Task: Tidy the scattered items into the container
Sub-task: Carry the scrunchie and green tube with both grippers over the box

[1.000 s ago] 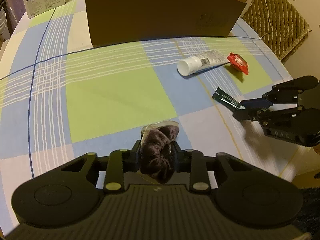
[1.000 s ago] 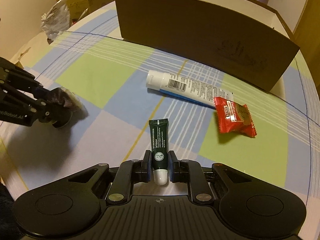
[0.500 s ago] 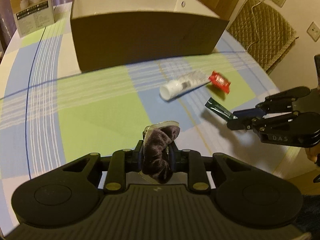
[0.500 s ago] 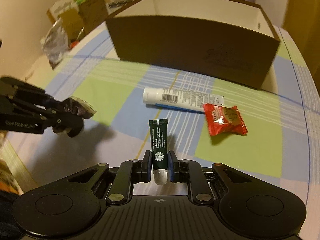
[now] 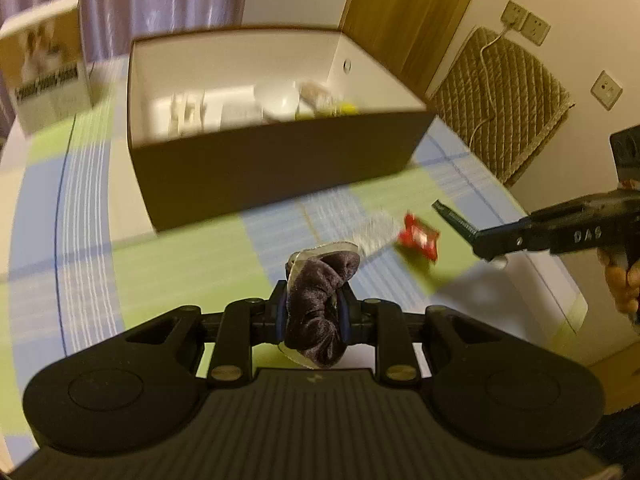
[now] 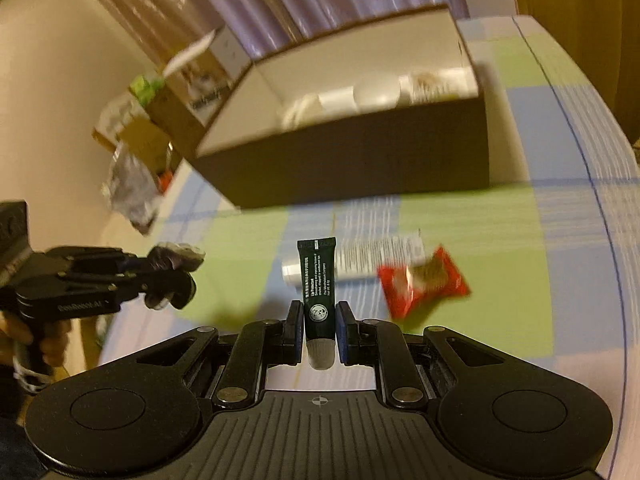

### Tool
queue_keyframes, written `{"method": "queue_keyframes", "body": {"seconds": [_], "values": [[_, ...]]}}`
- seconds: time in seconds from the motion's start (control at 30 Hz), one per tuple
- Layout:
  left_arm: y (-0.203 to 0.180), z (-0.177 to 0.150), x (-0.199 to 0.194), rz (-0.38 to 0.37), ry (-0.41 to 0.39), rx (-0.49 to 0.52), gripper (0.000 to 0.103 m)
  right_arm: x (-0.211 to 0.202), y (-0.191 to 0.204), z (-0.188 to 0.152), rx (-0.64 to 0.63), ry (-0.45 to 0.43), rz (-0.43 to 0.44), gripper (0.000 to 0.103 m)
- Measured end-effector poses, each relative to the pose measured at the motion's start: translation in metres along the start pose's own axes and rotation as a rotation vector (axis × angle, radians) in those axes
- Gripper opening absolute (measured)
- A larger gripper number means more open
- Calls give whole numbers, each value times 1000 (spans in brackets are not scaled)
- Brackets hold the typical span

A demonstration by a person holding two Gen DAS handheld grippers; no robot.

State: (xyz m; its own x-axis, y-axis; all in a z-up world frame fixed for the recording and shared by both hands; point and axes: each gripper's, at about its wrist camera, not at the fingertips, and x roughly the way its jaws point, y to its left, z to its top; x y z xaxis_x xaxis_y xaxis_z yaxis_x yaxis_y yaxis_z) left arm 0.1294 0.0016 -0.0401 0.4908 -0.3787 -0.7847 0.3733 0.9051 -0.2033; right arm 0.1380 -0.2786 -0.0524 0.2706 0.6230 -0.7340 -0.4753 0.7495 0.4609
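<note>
— Dim and warm, yellow-orange cast over both views. Strong motion blur across the box and tablecloth; sharp only on the near gripper bodies.

— Same on the right wrist: smeared red packet, streaked plaid lines. Soft shadow under the left gripper. Heavy fisheye bending at the rims, dark vignetted corners.

The left tool is held above the worktop, its fingers clamped on a dark scrunchie. The right tool is held raised, clamped around a green tube. Each handle is gripped by a hand.
</note>
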Motion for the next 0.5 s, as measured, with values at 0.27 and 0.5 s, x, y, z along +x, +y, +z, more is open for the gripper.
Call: {"method": "queue_keyframes", "body": {"seconds": [0.27,0.5], "values": [[16,59,-10,17,-79,84,20,-18,-8,66,-40,-76,61,19],[34,111,-7,90,-119,182,20,-5,-7,116,-137,-82,50,19]]}}
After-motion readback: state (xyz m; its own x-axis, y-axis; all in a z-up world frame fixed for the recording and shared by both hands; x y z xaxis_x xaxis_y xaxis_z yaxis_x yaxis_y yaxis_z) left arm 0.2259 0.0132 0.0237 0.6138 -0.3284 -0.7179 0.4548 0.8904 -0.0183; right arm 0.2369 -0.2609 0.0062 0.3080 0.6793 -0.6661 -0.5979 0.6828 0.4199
